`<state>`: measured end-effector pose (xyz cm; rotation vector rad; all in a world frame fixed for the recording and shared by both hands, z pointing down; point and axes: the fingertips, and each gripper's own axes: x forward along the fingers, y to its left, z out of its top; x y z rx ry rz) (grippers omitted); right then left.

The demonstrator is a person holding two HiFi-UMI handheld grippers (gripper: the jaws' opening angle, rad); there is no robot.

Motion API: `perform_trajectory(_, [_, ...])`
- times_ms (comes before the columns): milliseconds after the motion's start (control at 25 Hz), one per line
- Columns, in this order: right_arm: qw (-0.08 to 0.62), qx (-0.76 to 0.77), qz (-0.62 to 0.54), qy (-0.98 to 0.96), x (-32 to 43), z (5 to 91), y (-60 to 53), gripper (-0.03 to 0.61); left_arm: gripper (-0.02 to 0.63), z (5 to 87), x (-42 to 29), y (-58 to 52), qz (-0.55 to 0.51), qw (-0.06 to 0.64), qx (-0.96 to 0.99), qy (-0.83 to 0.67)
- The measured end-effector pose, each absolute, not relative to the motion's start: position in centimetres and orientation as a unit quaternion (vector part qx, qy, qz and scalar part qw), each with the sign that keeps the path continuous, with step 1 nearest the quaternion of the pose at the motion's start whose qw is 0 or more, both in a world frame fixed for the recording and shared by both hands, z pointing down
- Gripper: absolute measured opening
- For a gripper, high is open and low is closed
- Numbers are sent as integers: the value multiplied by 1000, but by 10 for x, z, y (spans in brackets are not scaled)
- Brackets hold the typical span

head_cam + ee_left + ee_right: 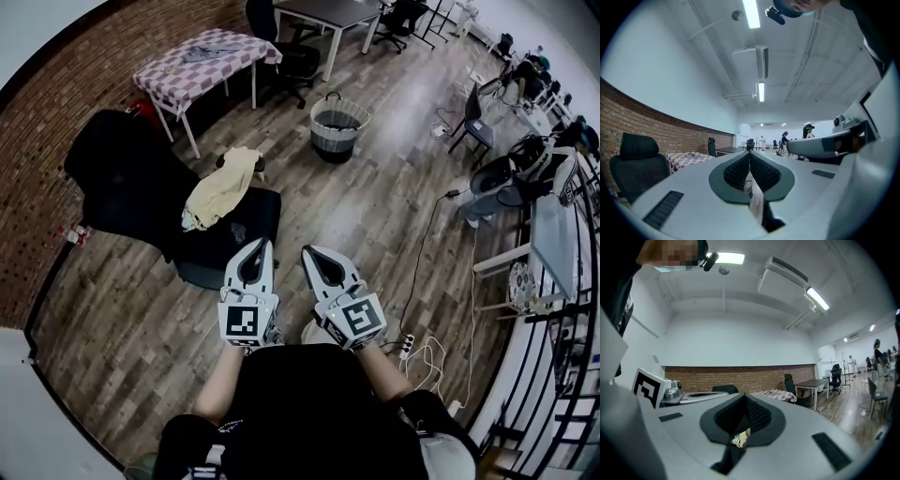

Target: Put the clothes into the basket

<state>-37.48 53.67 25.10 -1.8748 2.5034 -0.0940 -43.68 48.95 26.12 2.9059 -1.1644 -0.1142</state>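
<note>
We hold the left gripper [255,251] and the right gripper [317,260] level and side by side, just short of the black chair [122,178], both clenched empty. The yellow garment [223,187] drapes that chair; the basket [336,128] stands beyond it.

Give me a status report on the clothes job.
Left gripper shut, empty; right gripper shut, empty. Yellow garment on black chair, not in basket. Path to basket looks open.

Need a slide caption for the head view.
Left gripper and right gripper, both shut, point toward yellow garment on black chair; basket beyond.
</note>
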Motion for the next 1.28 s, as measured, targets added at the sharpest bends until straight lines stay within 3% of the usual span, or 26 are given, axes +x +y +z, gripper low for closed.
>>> perform_trajectory(480, [12,-595,-44,802,-340,262,470,8,14,274,-414,426,-11,2,923,-385])
perform_trajectory(1280, [-3,-508,-51,860,-187,261,304,8,14,271,-263,276,-8,10,883,-468])
